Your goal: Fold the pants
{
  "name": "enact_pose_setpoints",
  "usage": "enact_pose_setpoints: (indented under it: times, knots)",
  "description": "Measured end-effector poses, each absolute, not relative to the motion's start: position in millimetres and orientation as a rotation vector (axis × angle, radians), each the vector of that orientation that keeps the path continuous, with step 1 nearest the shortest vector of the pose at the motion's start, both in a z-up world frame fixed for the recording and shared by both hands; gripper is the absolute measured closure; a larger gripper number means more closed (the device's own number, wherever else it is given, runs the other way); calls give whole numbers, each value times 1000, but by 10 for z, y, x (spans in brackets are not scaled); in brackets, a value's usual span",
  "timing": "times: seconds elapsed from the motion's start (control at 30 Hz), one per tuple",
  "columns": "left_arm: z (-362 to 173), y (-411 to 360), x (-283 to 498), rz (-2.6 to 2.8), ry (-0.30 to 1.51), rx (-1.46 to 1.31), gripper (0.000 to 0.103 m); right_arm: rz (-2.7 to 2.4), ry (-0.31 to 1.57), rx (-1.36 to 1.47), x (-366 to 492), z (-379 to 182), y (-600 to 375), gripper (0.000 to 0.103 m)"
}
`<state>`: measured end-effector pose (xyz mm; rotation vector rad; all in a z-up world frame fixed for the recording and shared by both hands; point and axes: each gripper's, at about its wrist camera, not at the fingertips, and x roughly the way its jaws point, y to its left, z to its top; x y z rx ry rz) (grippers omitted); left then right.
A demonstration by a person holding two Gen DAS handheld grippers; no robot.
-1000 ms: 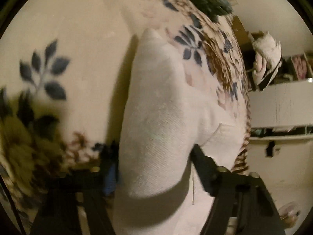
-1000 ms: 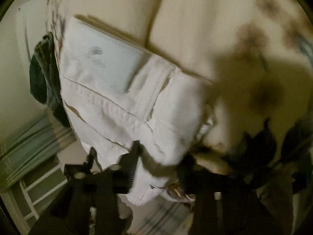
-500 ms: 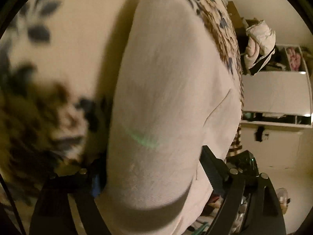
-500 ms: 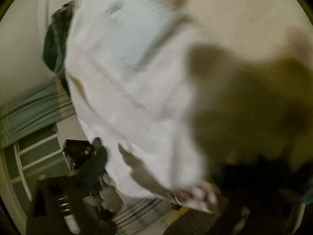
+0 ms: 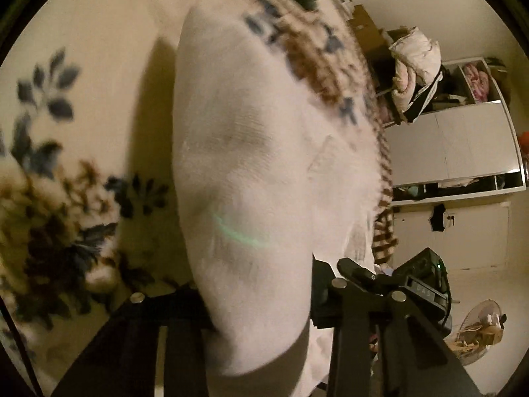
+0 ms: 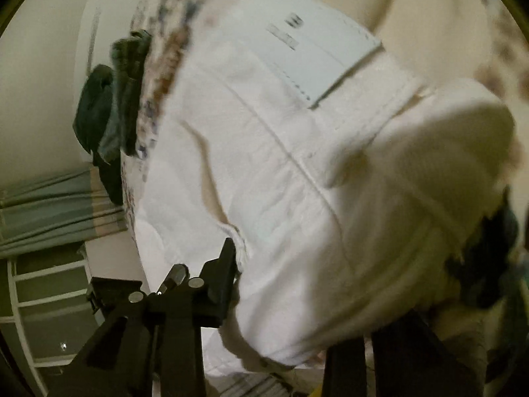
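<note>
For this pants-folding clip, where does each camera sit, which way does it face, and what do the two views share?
Left wrist: sits on the left gripper, looking down along its fingers at the white pants bunched between them on the floral blanket; only black gripper parts show.
Right wrist: sits on the right gripper, facing down at the pants' waistband label, dark clothes at the bed's edge; only gripper parts show.
Shared: the same white pants and blanket.

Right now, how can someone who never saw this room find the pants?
Look at the bed with the floral blanket. The pants lie on it near its edge, bunched between both tools. They are plain white with stitched seams and a pale label, while the blanket is patterned and the nearby clothes are dark.
</note>
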<state>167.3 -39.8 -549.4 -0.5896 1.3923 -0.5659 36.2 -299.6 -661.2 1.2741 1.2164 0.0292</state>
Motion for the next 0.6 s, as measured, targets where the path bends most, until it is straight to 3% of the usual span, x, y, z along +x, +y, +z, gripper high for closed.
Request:
enact_pose_setpoints:
  times: [0.3, 0.6]
  knots:
    - [-4583, -300, 1861, -666, 1338, -544, 73, 35, 1098, 1215, 316, -5379, -3129, 72]
    - [-3501, -201, 2613, -679, 1219, -520, 73, 115, 974, 1148, 1040, -4121, -3047, 72]
